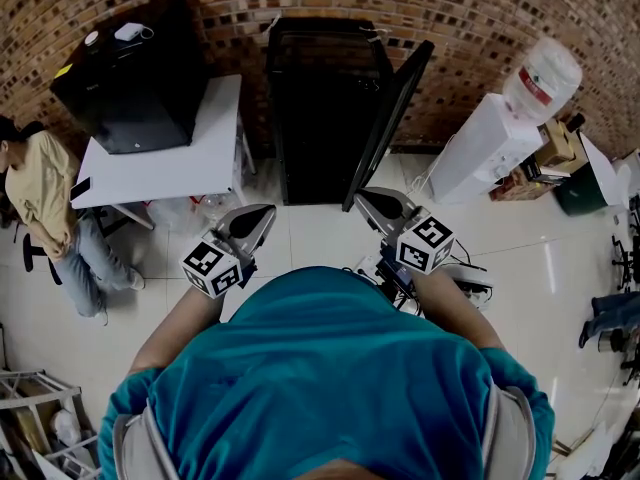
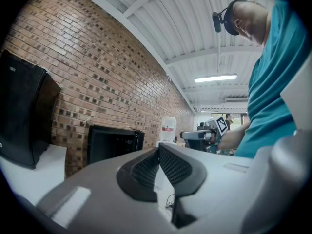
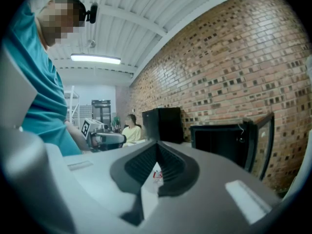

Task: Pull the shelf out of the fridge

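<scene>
the fridge (image 1: 322, 118) stands against the brick wall (image 1: 450, 8) with its door (image 1: 392, 118) swung open to the right. its inside is dark, and the shelf cannot be made out in any view. both tools are held level and close to the person's chest, well apart from the fridge and touching nothing. the left tool (image 1: 262, 215) has its jaws pressed together with nothing between them, and it aims toward the lower left of the fridge front. the right tool (image 1: 367, 199) is likewise pressed together and empty; in the head view it sits just below the bottom edge of the open door. left of the fridge, a white surface (image 1: 170, 158) carries a black box (image 1: 130, 78). a water dispenser (image 1: 490, 143) stands to the right, and a seated person (image 1: 45, 193) is at the far left.
</scene>
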`<state>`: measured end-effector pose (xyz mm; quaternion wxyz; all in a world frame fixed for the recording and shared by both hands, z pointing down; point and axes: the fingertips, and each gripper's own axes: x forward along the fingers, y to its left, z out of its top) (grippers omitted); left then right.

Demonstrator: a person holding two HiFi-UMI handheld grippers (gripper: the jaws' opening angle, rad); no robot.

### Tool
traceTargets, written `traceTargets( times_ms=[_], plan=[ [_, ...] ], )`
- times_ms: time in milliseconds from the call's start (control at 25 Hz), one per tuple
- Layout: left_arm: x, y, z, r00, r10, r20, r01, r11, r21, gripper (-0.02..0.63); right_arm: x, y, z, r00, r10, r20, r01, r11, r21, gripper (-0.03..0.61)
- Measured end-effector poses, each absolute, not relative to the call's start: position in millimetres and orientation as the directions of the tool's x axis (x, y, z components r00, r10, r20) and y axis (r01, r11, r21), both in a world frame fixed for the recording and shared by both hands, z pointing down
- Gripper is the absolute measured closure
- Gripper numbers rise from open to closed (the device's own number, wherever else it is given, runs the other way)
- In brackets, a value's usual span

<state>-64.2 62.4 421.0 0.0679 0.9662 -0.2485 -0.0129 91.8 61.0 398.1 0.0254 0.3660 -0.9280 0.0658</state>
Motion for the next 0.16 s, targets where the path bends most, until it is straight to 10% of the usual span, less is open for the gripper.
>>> traceTargets(
  times_ms=[160],
  plan=[
    [-63.9, 63.7, 422.7, 0.875, -0.483, 0.011, -0.48, -0.866, 0.139, 0.623, 93.5, 60.7, 398.9, -0.727, -0.68, 0.094, -0.686, 0.719, -0.109, 0.575]
  ],
)
